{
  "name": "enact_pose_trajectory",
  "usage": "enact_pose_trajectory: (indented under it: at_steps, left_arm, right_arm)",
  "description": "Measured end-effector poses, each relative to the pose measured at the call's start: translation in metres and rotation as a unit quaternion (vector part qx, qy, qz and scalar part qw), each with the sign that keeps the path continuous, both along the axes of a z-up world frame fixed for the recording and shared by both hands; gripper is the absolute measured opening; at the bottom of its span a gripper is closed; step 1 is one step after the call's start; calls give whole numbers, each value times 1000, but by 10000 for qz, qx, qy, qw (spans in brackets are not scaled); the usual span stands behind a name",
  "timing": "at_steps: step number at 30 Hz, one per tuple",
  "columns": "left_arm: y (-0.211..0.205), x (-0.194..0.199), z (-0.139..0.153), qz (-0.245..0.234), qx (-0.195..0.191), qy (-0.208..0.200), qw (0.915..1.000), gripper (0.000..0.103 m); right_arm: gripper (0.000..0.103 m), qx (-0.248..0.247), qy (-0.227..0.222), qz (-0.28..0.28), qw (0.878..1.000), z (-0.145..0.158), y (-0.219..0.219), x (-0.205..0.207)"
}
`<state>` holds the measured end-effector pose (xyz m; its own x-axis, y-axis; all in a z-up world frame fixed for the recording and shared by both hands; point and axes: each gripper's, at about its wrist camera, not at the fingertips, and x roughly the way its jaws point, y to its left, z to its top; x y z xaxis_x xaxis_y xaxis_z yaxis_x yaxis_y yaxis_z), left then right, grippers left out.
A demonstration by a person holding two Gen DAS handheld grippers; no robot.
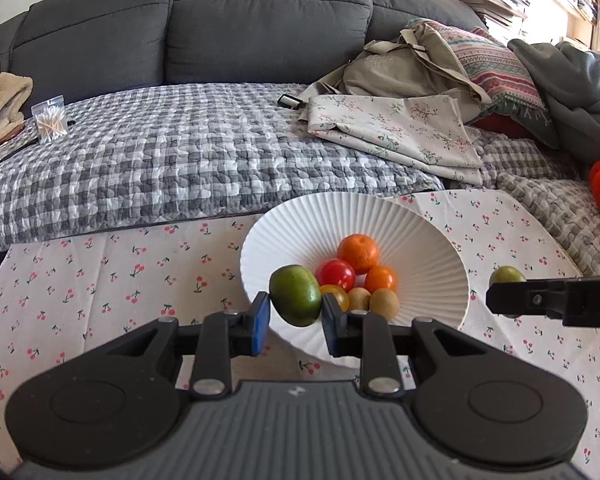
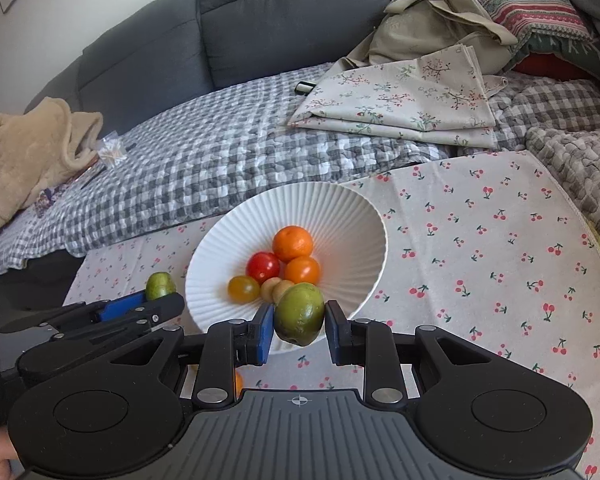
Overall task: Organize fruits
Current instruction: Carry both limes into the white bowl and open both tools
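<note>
While both grippers hang above the cherry-print tablecloth (image 2: 480, 240), each one pinches a round green fruit. The left gripper (image 1: 295, 314) has its blue pads pressed against the sides of the left green fruit (image 1: 296, 295), which sits between the fingertips, off the cloth, in front of the near rim of the white ribbed ceramic bowl (image 1: 428, 248). The right gripper (image 2: 299, 326) clamps the right green fruit (image 2: 300, 313) the same way, just before the bowl's near edge. Inside the bowl lie a large orange mandarin (image 2: 292, 243), a smaller orange fruit (image 2: 302, 270), a red tomato (image 2: 263, 267), a yellow-orange tomato (image 2: 243, 288) and two small brownish-green fruits (image 1: 385, 303), all clustered touching at the bottom. Behind the cloth spreads a grey checked quilt (image 1: 160, 160) over a dark grey sofa (image 1: 260, 20).
</note>
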<state>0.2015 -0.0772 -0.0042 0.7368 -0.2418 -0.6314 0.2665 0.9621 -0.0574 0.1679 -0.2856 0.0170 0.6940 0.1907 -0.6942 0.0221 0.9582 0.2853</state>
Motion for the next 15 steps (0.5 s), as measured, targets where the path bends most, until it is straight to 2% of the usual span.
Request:
enact_pose_trajectory:
  at_steps: [7,15]
  left_arm:
    - [6,34,-8,96,-111,62,9999,26]
    - [-5,57,-26,-16,-171,284,9994,26]
  right_arm:
    - [26,-38,31,-241,9997,-11,-16,23]
    - [26,-240,213,-142,9994,-36,-4,51]
